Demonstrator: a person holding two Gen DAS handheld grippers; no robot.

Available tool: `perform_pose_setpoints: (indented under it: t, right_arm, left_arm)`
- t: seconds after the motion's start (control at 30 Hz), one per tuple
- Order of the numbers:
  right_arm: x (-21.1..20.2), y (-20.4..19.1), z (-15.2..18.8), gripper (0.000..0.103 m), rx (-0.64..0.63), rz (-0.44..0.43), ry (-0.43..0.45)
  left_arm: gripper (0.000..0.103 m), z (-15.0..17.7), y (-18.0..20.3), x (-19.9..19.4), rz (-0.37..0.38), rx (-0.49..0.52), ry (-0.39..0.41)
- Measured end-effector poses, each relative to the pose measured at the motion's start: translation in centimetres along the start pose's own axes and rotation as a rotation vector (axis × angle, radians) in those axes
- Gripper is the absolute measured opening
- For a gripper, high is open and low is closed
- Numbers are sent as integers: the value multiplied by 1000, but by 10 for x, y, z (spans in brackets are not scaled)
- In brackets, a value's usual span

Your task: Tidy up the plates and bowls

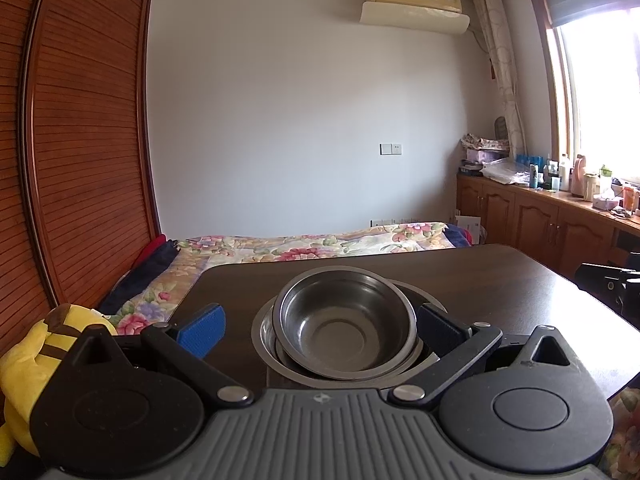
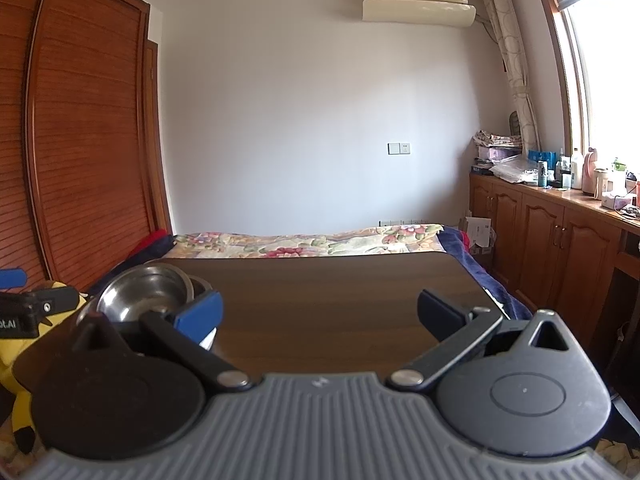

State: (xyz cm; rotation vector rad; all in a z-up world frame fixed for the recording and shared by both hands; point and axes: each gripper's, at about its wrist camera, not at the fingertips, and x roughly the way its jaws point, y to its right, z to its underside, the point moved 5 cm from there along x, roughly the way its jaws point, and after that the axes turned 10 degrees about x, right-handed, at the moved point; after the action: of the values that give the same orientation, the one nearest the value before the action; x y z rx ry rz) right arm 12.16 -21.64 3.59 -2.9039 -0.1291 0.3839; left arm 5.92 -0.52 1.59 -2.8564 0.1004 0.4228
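Two tools, both with jaws spread and nothing gripped. My left tool (image 1: pixel 320 322) sits low at the near edge of the worktop (image 1: pixel 500 280), its blue pad (image 1: pixel 202 330) left of the dishes and its dark pad hard against their right rim; whether it touches, I cannot tell. Between the pads: steel bowl (image 1: pixel 346 320) nested in a wider steel dish (image 1: pixel 266 344), seemingly another beneath. My right tool (image 2: pixel 320 316) hovers over bare worktop, the stack off to its left.

Handling, my guess: thin stainless, light, rigid, slick; nested pieces may slide or clang. Best hold is the rolled rim, one pad inside, one outside.

Writing: partial letters "LAI" on the left tool's body (image 2: pixel 16 322) seen from the right view. Air conditioner (image 1: pixel 414 2) label unreadable.
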Motion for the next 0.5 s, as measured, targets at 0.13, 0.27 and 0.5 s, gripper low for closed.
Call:
perform_pose_setpoints:
  t: [0.13, 0.27, 0.5]
  right_arm:
    - [0, 0, 0, 103, 1, -2, -2]
    - [1, 1, 0, 103, 0, 1, -3]
    - [1, 1, 1, 103, 1, 1, -6]
  left_arm:
    - [103, 1, -1, 1, -1, 2, -5]
    - [103, 1, -1, 0, -1, 4, -5]
    - [103, 0, -1, 1, 6, 4, -6]
